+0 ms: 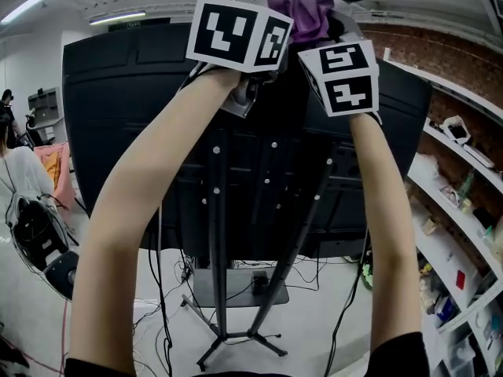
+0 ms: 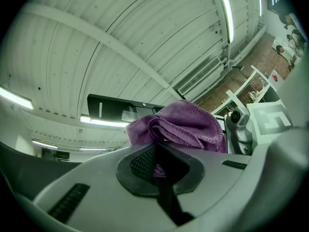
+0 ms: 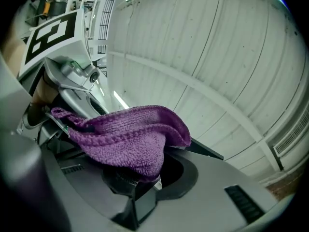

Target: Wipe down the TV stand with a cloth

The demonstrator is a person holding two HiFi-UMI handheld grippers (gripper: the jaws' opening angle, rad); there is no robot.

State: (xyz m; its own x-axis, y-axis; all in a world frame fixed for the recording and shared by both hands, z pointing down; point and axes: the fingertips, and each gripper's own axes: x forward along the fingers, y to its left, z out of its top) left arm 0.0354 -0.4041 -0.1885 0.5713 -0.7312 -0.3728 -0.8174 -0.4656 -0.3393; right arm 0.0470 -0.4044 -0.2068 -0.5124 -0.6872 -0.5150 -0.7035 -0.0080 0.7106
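Both grippers are seen raised at 12 o'clock in the head view, in front of the upper edge of the television's black back panel [image 1: 134,132].

- Purple cloth [image 1: 302,12]: bunched between the two marker cubes, at the top of the panel. Contact with the panel cannot be made out.
- Left gripper [image 2: 157,153]: jaws are closed on a fold of the cloth; the rest is heaped above the jaws, toward 1 o'clock in its view.
- Right gripper [image 3: 142,178]: jaws are pinched on the cloth as well, with the bulk draped over them toward 10 o'clock.
- Both forearms are extended upward from the lower frame edge.
- Stand [image 1: 221,289]: dark poles are seen running down the panel to a tripod foot at 6 o'clock, among loose cables on the floor.
- Shelves [image 1: 452,234]: cluttered, at 3 to 4 o'clock, against a brick wall.
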